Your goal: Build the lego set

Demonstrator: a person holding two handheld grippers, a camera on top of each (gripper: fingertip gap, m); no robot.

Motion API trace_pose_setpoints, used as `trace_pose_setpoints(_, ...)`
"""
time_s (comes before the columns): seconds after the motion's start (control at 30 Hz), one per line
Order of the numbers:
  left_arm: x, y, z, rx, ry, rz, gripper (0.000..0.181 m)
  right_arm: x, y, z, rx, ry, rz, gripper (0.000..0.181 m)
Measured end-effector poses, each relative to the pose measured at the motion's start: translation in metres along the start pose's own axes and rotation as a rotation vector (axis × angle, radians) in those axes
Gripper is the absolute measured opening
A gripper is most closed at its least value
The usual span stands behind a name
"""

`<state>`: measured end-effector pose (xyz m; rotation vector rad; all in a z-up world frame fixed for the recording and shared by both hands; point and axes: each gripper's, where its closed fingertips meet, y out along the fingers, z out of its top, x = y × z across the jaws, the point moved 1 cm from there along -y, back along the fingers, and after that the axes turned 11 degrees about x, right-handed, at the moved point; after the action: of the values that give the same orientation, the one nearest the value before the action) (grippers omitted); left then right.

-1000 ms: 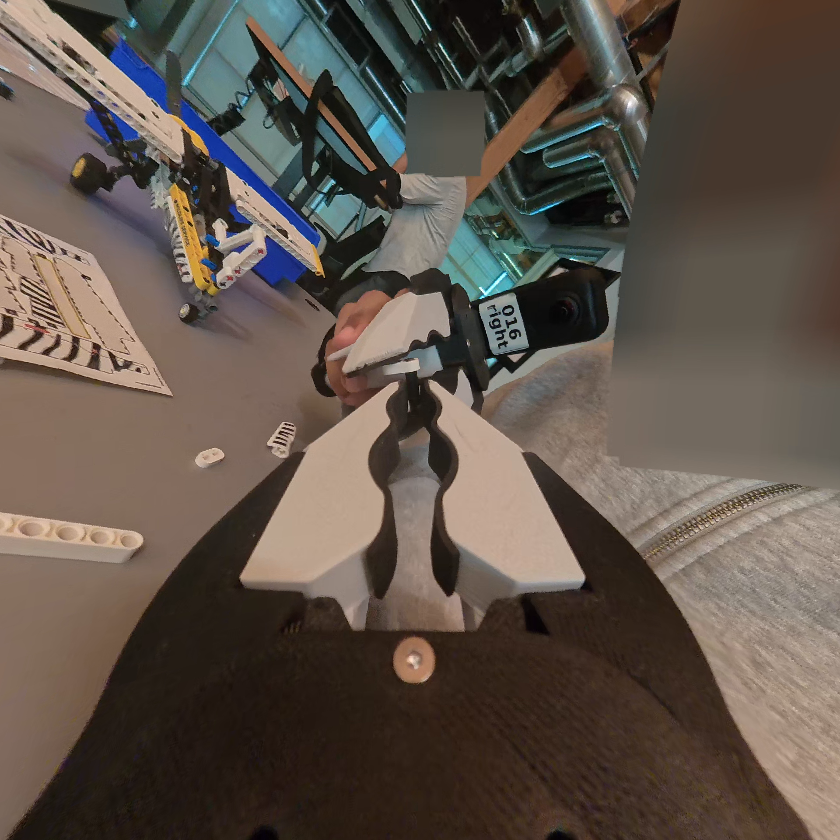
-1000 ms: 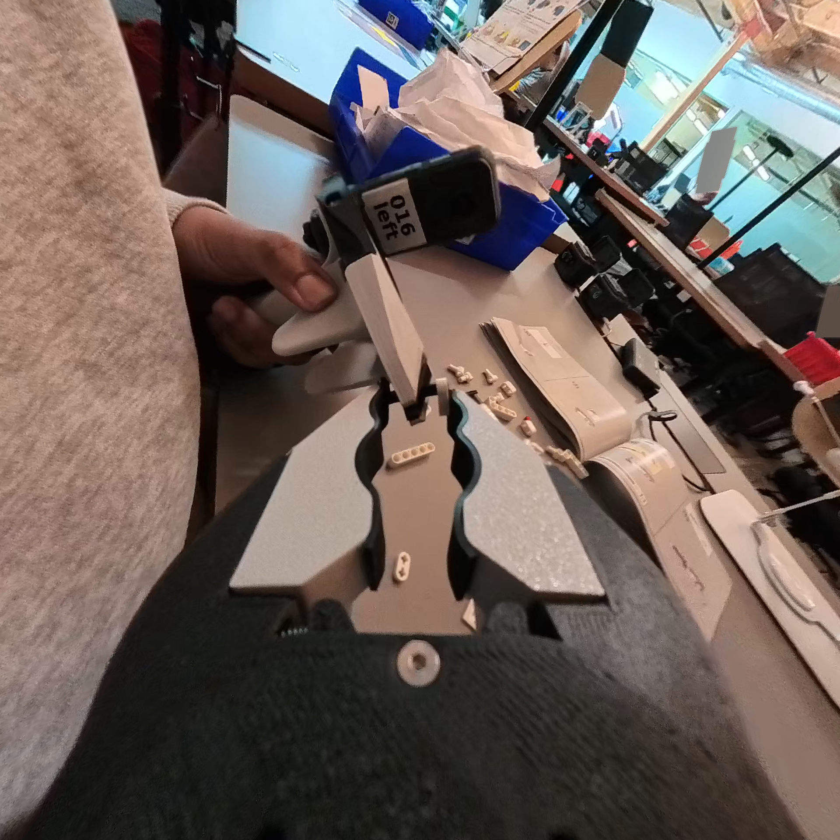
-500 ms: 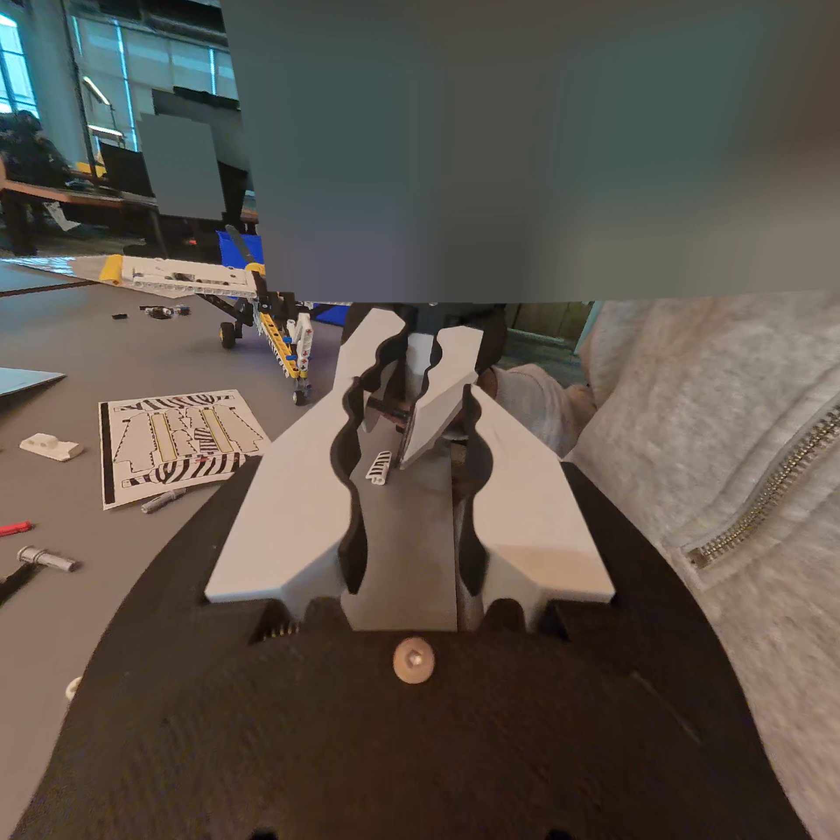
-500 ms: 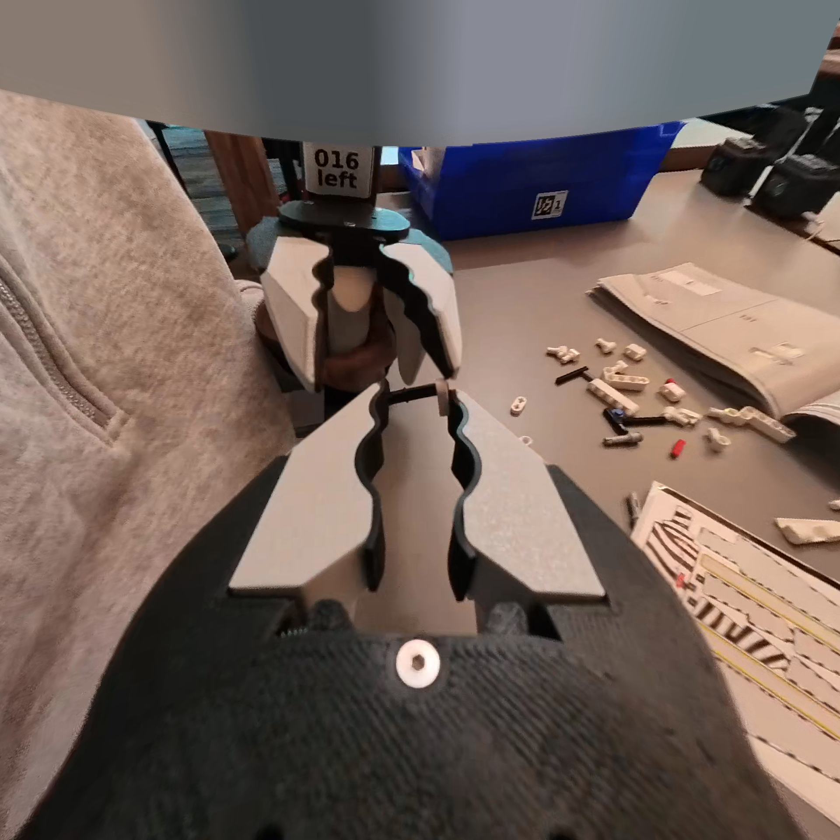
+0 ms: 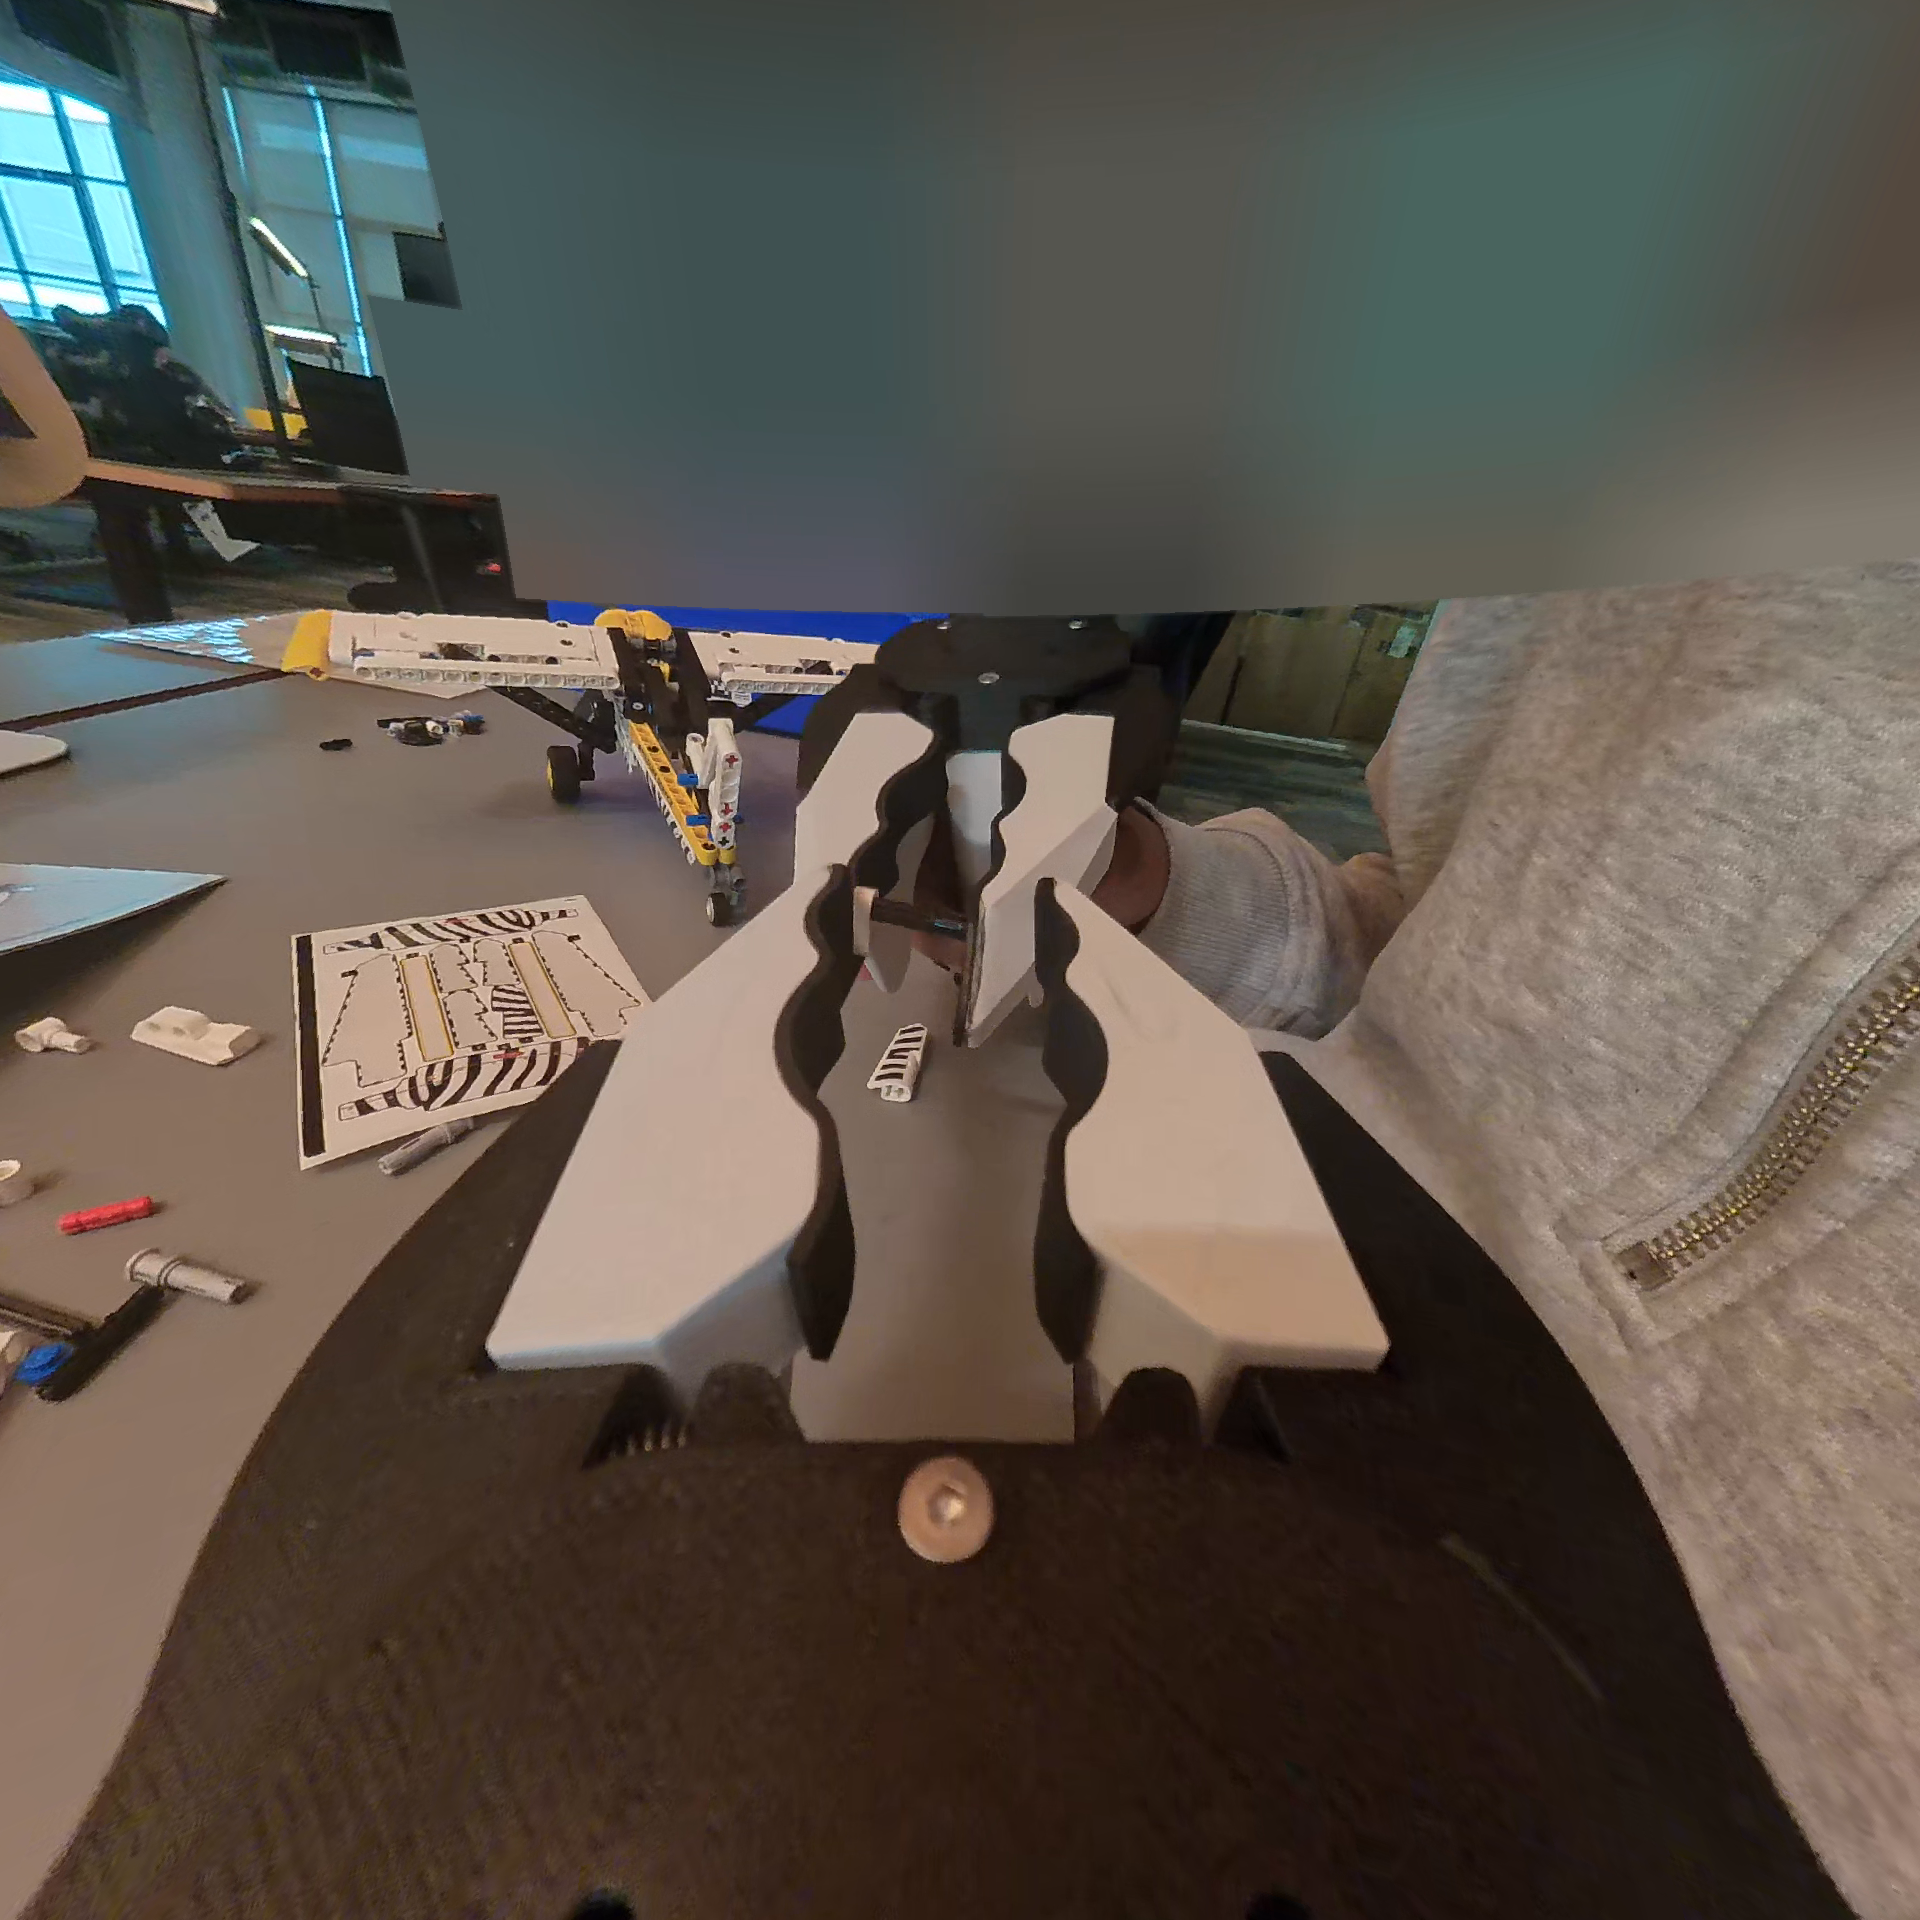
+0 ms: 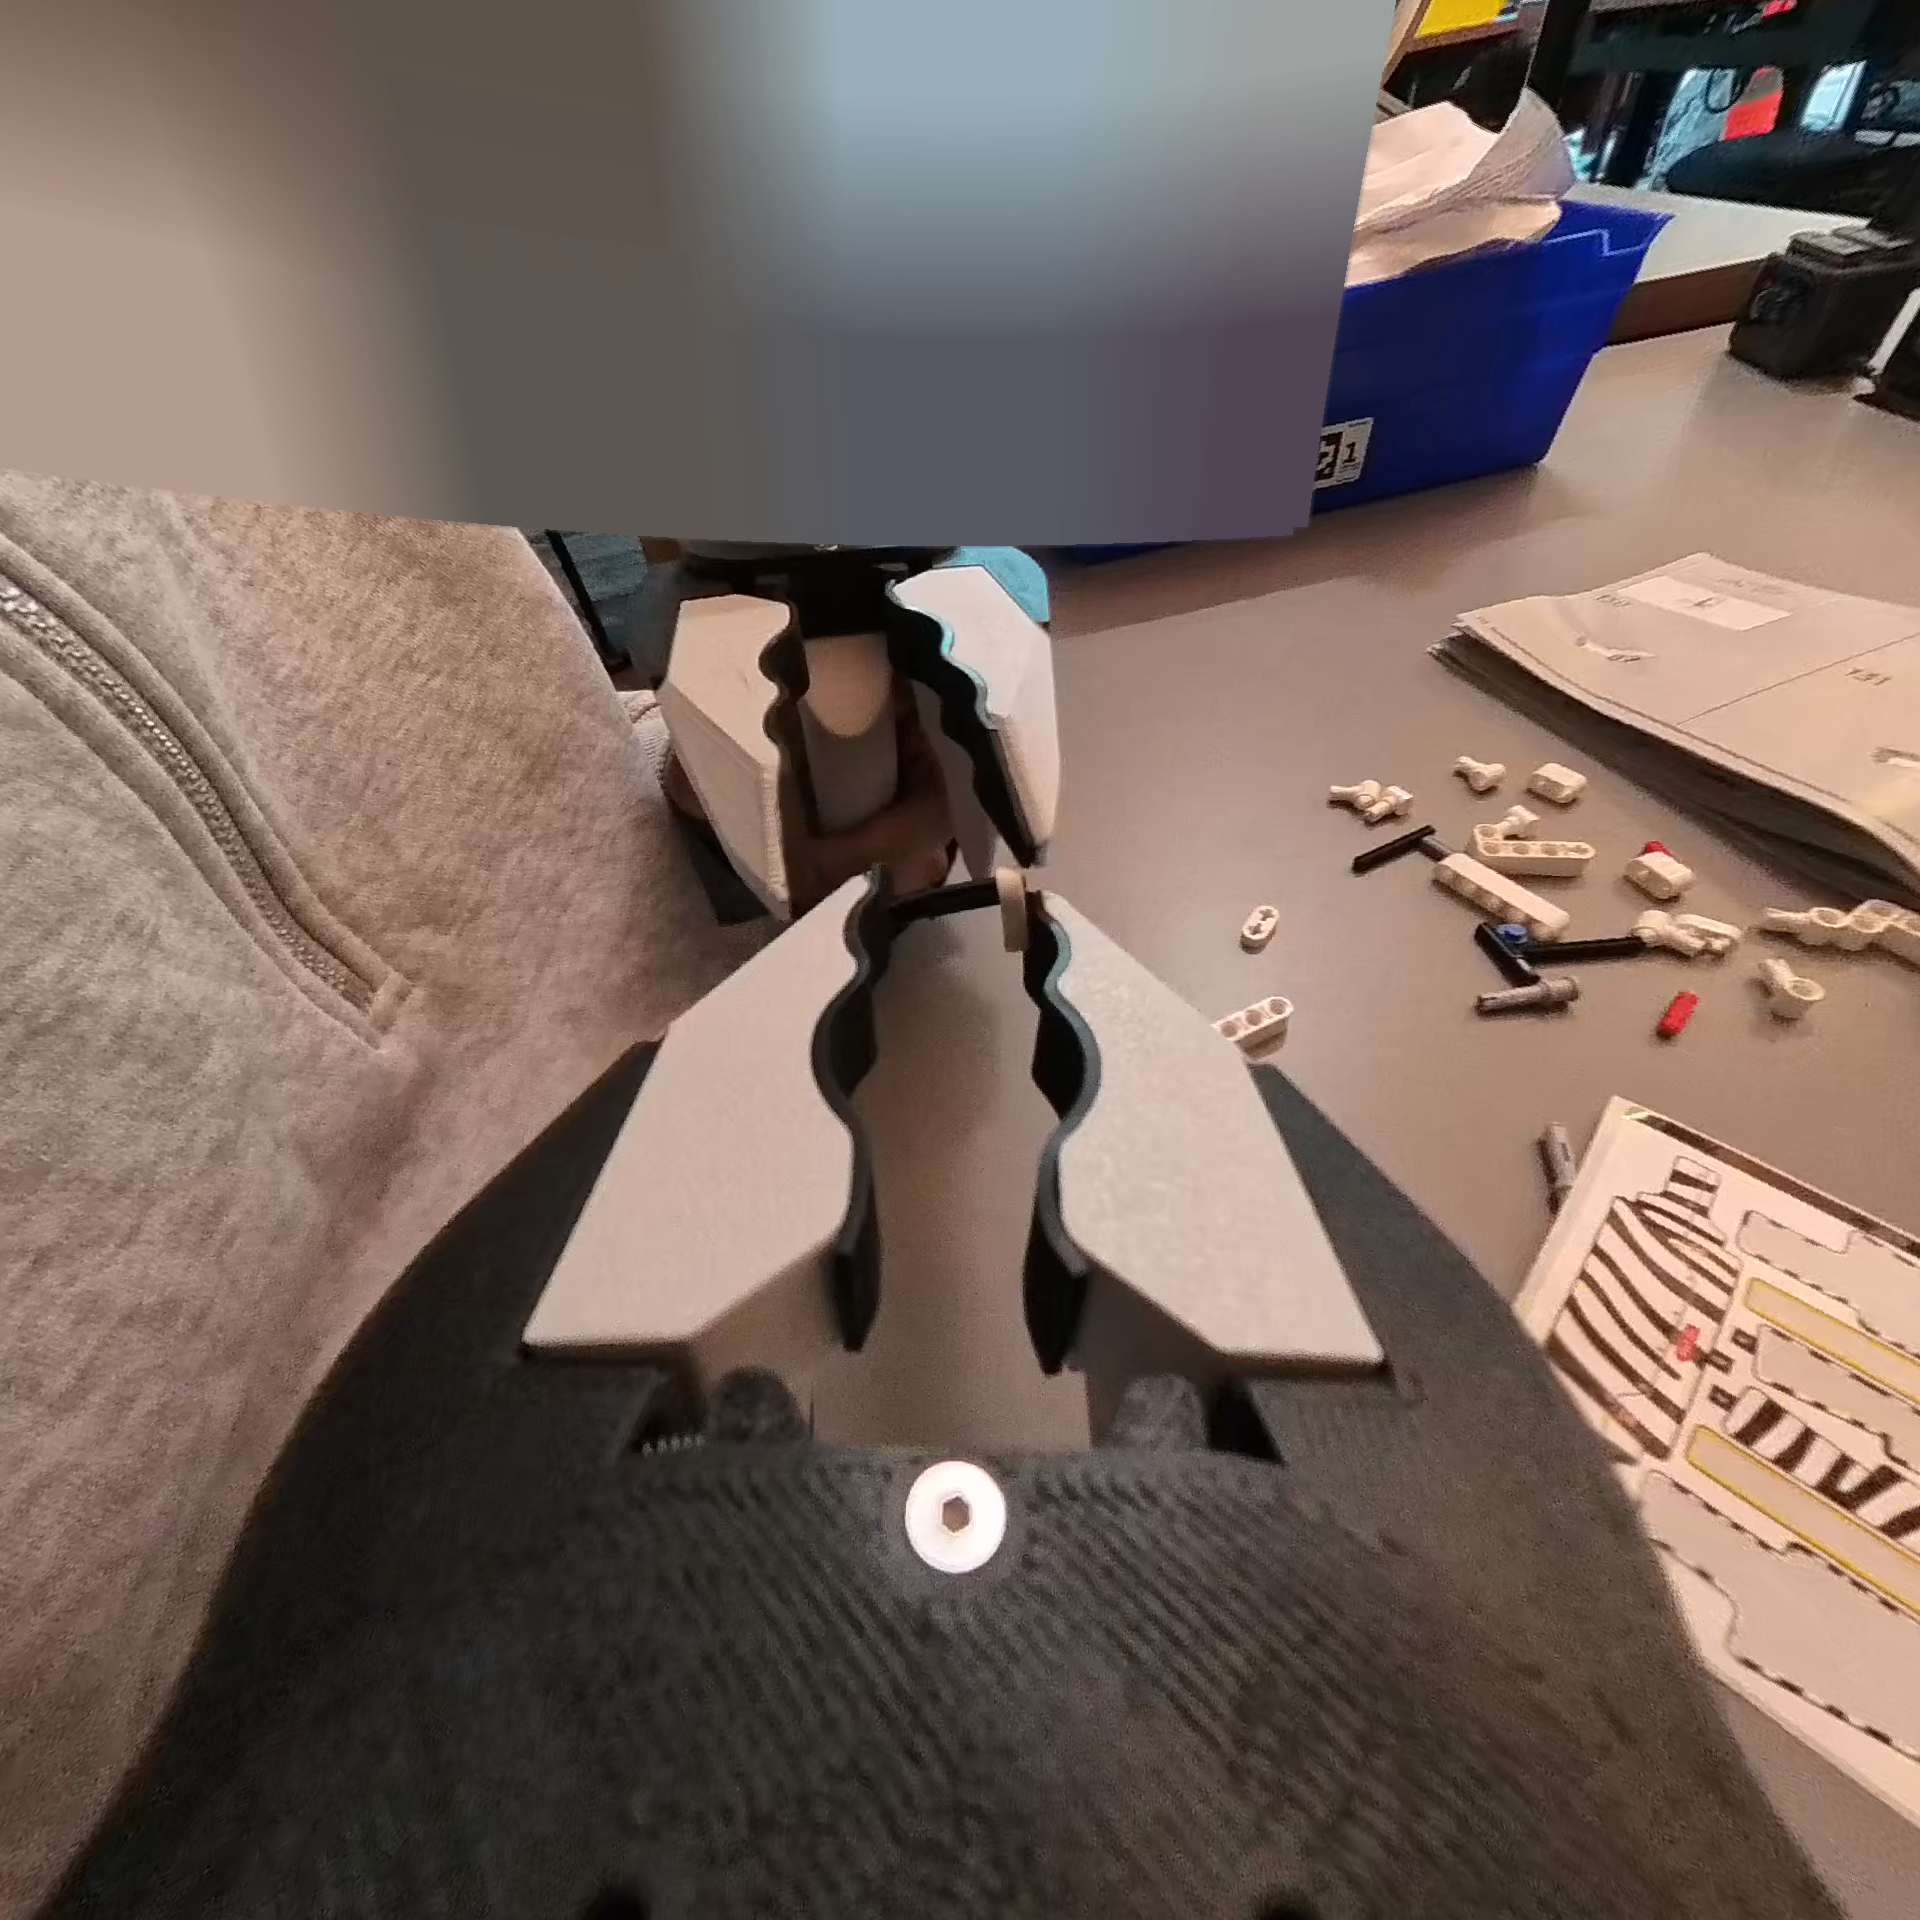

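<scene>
Right tongs (image 6: 956,904) are pinching a black axle (image 6: 935,900) with a white bushing (image 6: 1010,906) on it, held up over the counter (image 6: 1299,748). Left tongs (image 5: 940,904) sit open around those tips, gripping nothing. Half-built plane model (image 5: 623,707) stands farther back.

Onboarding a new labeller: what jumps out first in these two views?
Two tools nose to nose in the centre: the right tool pinches a black axle with a white bush, the left tool open opposite. Behind, a white-and-yellow plane model stands on the grey table, a zebra-striped sticker sheet nearer.
</scene>
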<state>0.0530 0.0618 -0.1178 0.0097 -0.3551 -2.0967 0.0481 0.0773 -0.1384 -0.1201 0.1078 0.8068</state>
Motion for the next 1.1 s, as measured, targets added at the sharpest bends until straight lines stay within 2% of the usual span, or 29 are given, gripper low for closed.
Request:
trace_pose_setpoints(0.43,0.0018,0.0007,-0.0024,-0.016,-0.033,-0.017,0.035,-0.0035,-0.0006,0.0004,0.015,0.050,0.043,0.024)
trace_pose_setpoints(0.7,0.0001,0.0022,-0.0021,-0.011,0.006,0.011,0.034,-0.0019,-0.0015,-0.0003,0.030,0.093,0.058,0.024)
trace_pose_setpoints(0.73,0.0001,0.0023,-0.0020,-0.009,0.008,0.011,0.033,-0.0012,-0.0015,-0.0013,0.026,0.099,0.056,0.024)
trace_pose_setpoints(0.77,0.0025,0.0026,-0.0019,-0.007,0.009,-0.004,0.024,0.0002,-0.0014,-0.0030,0.018,0.101,0.049,0.024)
trace_pose_setpoints(0.83,0.0032,0.0035,-0.0026,-0.010,0.004,-0.007,0.023,-0.0002,-0.0014,-0.0036,0.020,0.107,0.055,0.024)
trace_pose_setpoints(1.0,-0.0006,0.0023,-0.0014,0.001,-0.028,0.004,0.036,-0.0034,-0.0004,-0.0022,0.026,0.107,0.071,0.024)
trace_pose_setpoints(1.1,0.0003,0.0024,-0.0020,-0.004,-0.039,-0.006,0.035,-0.0038,-0.0003,-0.0017,0.028,0.105,0.073,0.024)
